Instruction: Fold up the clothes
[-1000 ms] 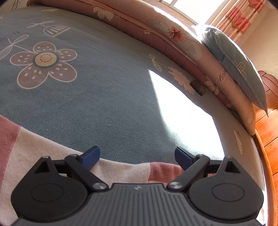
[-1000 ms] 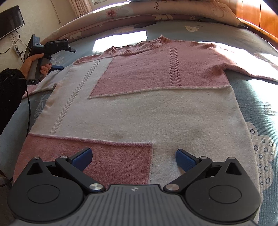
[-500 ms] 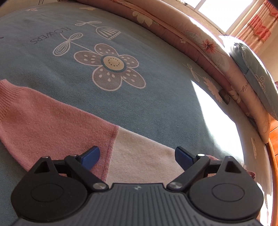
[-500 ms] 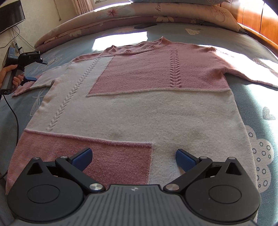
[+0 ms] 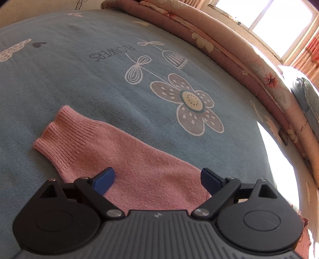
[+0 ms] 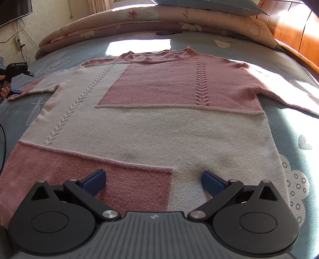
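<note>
We see the sweater (image 6: 151, 123) spread flat, front up, on the bed (image 6: 295, 123), neckline toward the folded quilt (image 6: 139, 18) and pillow (image 6: 209, 5) at the far end. It is pink and cream in blocks, with a cable rib down each side of the chest. Both sleeves lie out sideways on the blue flowered sheet.

Right gripper (image 6: 153, 182): jaws spread wide and empty, hovering over the hem, one blue pad over the pink panel, the other over the cream.

Left gripper (image 5: 157, 180): jaws likewise released, straddling the pink sleeve (image 5: 119, 155) partway along it. The ribbed cuff (image 5: 57, 135) lies ahead and to the left, flat on the sheet. We cannot tell whether the pads touch the knit.

From the right wrist view, a hand (image 6: 3, 92) holding the left gripper shows at the far left edge, beside the sleeve end. Sunlight falls across the bed near the neckline.
</note>
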`<state>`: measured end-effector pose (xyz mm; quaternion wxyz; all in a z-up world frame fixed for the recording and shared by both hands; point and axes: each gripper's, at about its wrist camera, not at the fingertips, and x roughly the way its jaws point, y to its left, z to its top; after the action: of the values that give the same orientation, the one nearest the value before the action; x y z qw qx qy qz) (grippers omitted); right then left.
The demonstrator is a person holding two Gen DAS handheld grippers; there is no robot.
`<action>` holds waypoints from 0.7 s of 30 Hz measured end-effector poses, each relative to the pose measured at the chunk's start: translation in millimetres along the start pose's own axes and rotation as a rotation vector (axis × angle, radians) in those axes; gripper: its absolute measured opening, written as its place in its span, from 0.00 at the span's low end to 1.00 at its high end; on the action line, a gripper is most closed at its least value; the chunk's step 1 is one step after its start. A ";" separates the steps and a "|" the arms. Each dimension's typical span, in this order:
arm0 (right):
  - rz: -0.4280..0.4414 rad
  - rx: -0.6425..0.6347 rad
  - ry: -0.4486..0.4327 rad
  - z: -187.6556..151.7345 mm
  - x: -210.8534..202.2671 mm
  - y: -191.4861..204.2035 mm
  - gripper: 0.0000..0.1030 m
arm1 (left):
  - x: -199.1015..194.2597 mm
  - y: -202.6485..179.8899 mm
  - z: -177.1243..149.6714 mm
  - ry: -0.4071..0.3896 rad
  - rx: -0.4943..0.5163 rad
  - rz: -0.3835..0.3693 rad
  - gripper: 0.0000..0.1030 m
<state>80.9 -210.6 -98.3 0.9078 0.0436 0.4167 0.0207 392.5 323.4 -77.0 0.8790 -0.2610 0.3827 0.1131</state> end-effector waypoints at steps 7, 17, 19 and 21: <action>-0.019 -0.023 -0.007 -0.5 2.4 3.3 1.00 | -13.3 16.3 20.9 -0.065 -0.021 0.006 0.90; -0.033 -0.022 -0.037 -0.6 6.9 3.5 1.00 | 9.4 33.0 27.2 -0.086 -0.038 0.034 0.90; -0.038 -0.019 -0.042 -0.4 7.9 4.0 1.00 | 5.1 35.7 32.0 -0.095 -0.071 0.036 0.90; -0.042 -0.016 -0.047 -0.2 8.6 4.2 1.00 | -0.5 35.7 33.5 -0.101 -0.084 0.005 0.90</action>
<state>86.3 -205.8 -104.6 0.9179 0.0280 0.3958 0.0042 398.5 371.6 -70.8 0.8852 -0.2904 0.3335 0.1444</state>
